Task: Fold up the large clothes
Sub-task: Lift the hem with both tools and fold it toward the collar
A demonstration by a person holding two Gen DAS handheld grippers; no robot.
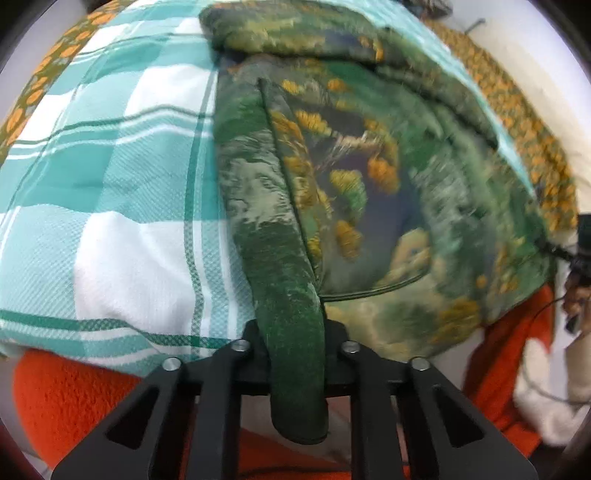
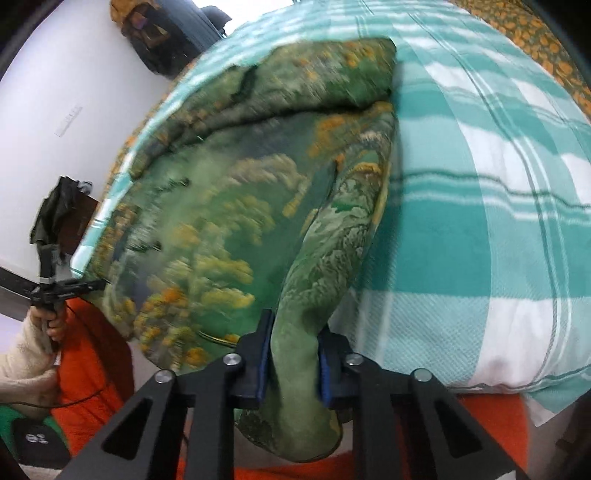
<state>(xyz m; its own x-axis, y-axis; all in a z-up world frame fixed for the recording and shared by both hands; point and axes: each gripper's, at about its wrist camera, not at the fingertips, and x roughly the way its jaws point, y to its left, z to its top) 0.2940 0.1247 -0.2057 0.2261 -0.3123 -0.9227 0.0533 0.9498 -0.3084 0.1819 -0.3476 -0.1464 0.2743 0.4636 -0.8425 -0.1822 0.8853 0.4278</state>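
A large green garment with an orange and yellow landscape print (image 1: 351,177) lies on a teal and white checked bedsheet (image 1: 110,184). My left gripper (image 1: 295,343) is shut on a bunched dark green edge of it at the bed's near edge. In the right wrist view the same garment (image 2: 221,221) spreads left, and my right gripper (image 2: 295,354) is shut on another bunched edge between its blue pads (image 2: 264,365). The left gripper (image 2: 74,286) also shows far left in the right wrist view, at the garment's other corner. The garment looks blurred.
An orange blanket (image 1: 66,398) hangs below the bed's near edge. A green and orange patterned cover (image 1: 517,122) lies under the checked sheet. A white wall (image 2: 74,92) and dark bags (image 2: 173,33) stand beyond the bed. The person's cream sleeve (image 2: 22,362) is at the left.
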